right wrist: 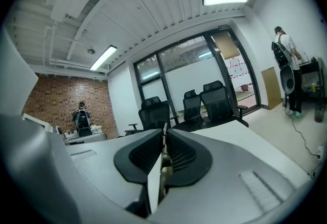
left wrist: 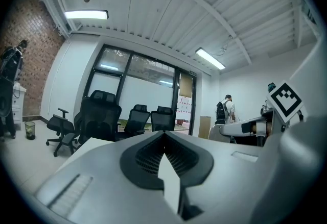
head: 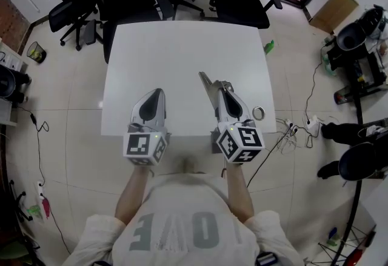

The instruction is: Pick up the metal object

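Your right gripper, low in the head view, is clamped on the metal blade, its tip poking past the jaws over the table, likely to carry it clear, while your left gripper hangs closed and empty alongside.

Upside-down on the shirt: apparently "LOVE".

hidden: metal object, all but its tip lost between the jaws of the right gripper, centre of head view | too small to name: green item on floor, upper right | cut off: person's legs, right edge
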Motion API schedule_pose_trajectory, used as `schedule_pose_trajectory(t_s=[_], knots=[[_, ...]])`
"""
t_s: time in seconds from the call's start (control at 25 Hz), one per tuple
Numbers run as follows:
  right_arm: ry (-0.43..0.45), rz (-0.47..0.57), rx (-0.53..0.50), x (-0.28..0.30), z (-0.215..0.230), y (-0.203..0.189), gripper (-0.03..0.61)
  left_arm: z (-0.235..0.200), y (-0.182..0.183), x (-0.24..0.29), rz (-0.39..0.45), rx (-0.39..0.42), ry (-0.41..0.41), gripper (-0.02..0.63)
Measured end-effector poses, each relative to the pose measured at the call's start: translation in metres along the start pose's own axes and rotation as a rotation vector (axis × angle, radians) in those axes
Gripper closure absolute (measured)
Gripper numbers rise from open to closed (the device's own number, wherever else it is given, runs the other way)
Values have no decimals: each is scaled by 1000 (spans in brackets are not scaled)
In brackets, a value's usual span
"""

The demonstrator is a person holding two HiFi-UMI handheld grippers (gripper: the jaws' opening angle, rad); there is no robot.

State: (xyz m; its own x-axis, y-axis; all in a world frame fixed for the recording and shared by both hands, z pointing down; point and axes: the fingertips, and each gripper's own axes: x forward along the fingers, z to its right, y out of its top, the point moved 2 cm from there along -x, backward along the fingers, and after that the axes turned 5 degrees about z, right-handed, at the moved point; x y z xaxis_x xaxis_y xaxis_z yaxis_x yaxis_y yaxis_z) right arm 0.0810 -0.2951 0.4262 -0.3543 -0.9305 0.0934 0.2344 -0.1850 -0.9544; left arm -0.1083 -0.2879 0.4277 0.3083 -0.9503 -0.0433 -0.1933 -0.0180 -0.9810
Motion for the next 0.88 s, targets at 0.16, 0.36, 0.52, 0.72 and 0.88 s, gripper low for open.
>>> schedule_pose_trajectory(t_s=[0.16,0.36,0.52,0.72,0.88], knots=[[6,-4,-5,-5,-6,-3,538,-1,0,-10,3,-17,-6,614],[-7,-25,24,-19,-20,-18,537,-16,-2,-33,-14,-34,-2,614],[-9,-48,34,-37,-34,-28,537,-32,-4,-49,-7,-51,26,612],[6,-41,-5,-57,-48,-25,537,-37,-4,-70,13,-75,50,613],[-1,-13,-2,-79,-43,-22,537,-26,-3,-86,21,-88,53,612]])
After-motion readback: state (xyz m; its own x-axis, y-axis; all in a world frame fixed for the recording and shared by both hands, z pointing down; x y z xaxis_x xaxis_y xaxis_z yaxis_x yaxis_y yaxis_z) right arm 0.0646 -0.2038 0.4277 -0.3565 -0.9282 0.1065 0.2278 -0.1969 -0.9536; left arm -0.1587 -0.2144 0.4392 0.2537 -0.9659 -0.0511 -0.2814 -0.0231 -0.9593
